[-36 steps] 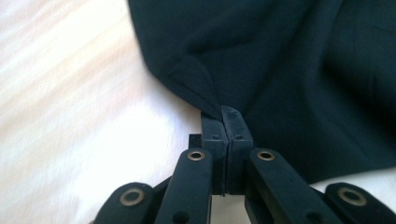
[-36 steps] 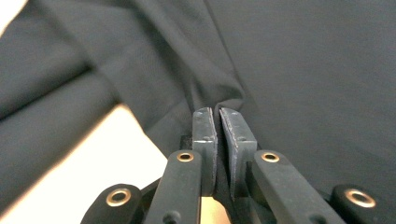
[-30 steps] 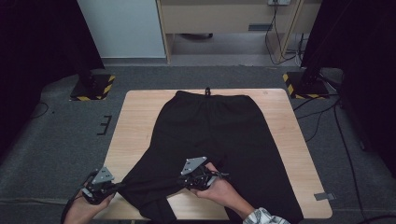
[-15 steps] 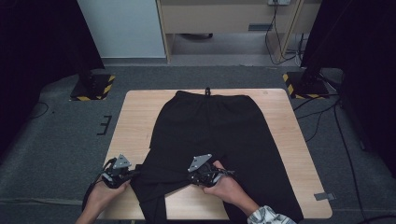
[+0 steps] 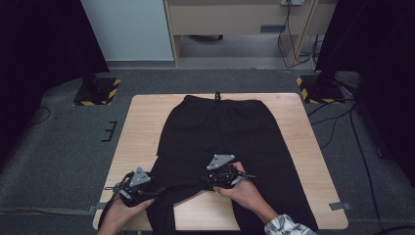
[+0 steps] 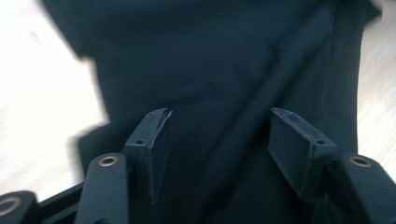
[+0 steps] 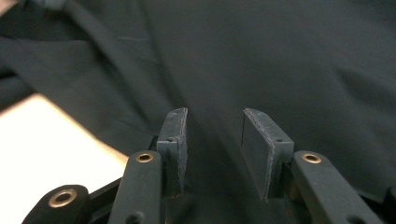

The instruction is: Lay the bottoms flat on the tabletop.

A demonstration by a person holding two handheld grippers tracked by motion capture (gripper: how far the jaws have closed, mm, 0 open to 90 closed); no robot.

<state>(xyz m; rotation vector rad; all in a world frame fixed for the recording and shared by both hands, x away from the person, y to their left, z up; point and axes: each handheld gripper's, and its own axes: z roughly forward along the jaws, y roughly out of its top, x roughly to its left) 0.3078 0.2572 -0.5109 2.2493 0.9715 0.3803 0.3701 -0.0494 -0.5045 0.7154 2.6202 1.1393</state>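
The black trousers (image 5: pixel 222 142) lie flat on the wooden surface (image 5: pixel 142 127), waistband at the far edge and both legs running toward you, so their long axis goes from far to near. Your left tool (image 5: pixel 133 188) is at the outer edge of the left leg near the hem, jaws wide apart over the cloth, and your right tool (image 5: pixel 222 175) sits between the 2 legs, jaws also parted and holding nothing. Both tools (image 6: pixel 217 140) (image 7: pixel 214 140) have fabric directly under them, so I judge that you can close straight down without reaching further.

Black trousers (image 5: pixel 222 132) lie on a pale wooden table (image 5: pixel 142 127), black grippers carry grey plates, a sleeve (image 5: pixel 286 226) shows a grey-and-white pattern, and yellow-and-black striped stand bases (image 5: pixel 95 93) sit on grey carpet (image 5: pixel 54 147)
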